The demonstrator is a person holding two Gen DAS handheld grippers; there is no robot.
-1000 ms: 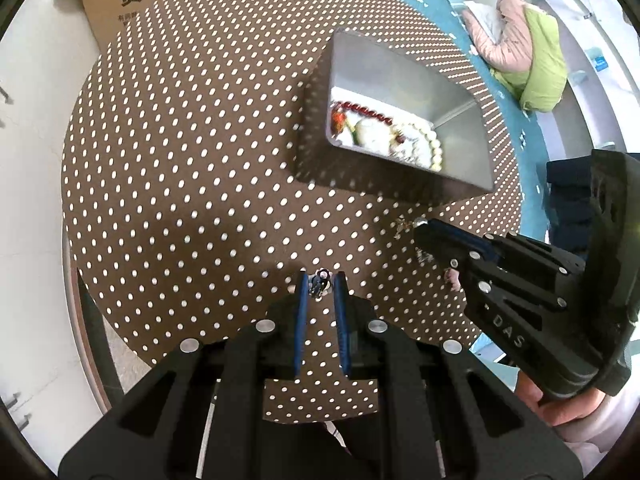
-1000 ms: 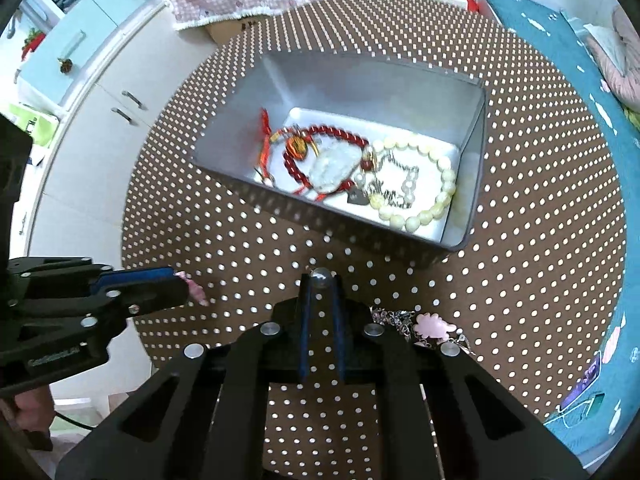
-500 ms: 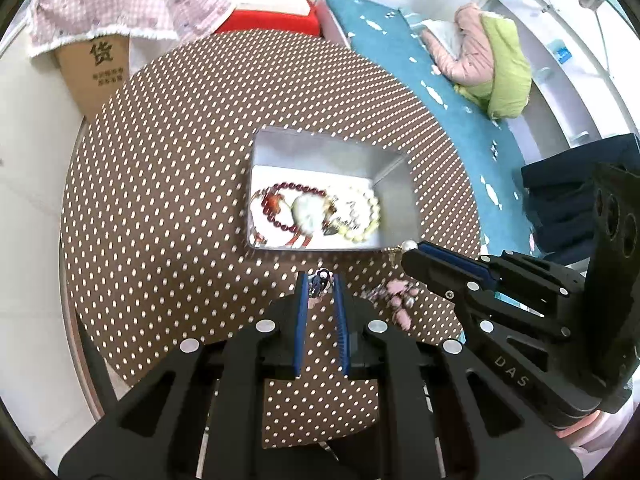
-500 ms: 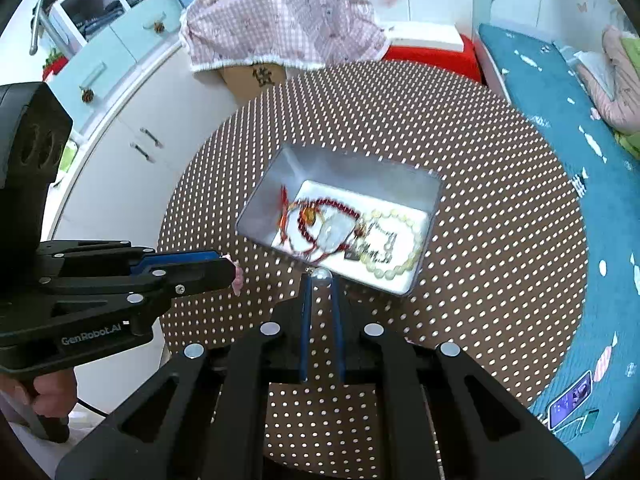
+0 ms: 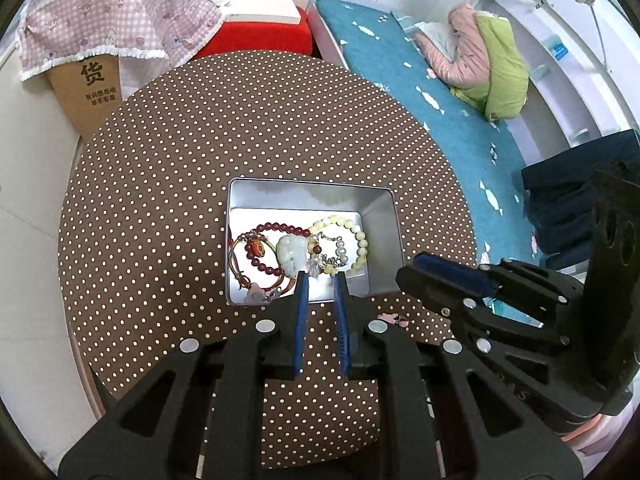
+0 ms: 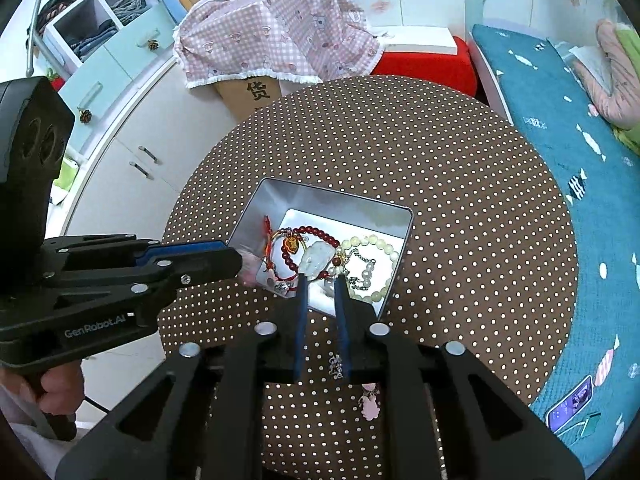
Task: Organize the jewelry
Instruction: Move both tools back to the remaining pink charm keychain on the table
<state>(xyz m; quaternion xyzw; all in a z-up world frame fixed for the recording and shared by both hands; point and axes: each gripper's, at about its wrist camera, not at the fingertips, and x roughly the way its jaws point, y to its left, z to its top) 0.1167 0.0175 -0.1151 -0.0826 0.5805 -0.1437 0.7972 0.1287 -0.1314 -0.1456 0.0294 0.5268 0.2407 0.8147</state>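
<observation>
A silver tin (image 5: pixel 382 248) (image 6: pixel 280 196) on the round dotted table holds a dark red bead bracelet (image 5: pixel 280 227), a pale jade pendant (image 5: pixel 292 254), a cream bead bracelet (image 5: pixel 356 240) and a pearl chain (image 6: pixel 366 272). My left gripper (image 5: pixel 320 278) hangs above the tin's near edge, its jaws slightly apart and empty; a pink charm piece (image 5: pixel 258 294) lies in the tin's near corner. My right gripper (image 6: pixel 321 280) is also above the tin, jaws slightly apart. A pink charm chain (image 6: pixel 370 402) hangs below it over the table; the grip is hidden.
The table (image 5: pixel 160 184) stands beside a cardboard box (image 5: pixel 94 88) under a pink cloth (image 6: pixel 276 36). White cabinets (image 6: pixel 132 168) are to the left. A teal-covered bed (image 5: pixel 400 64) with a pink and green jacket (image 5: pixel 480 60) is to the right.
Both grippers rose well above the table and moved over the tin. The left jaws parted, and a pink charm piece now lies in the tin's near corner.
</observation>
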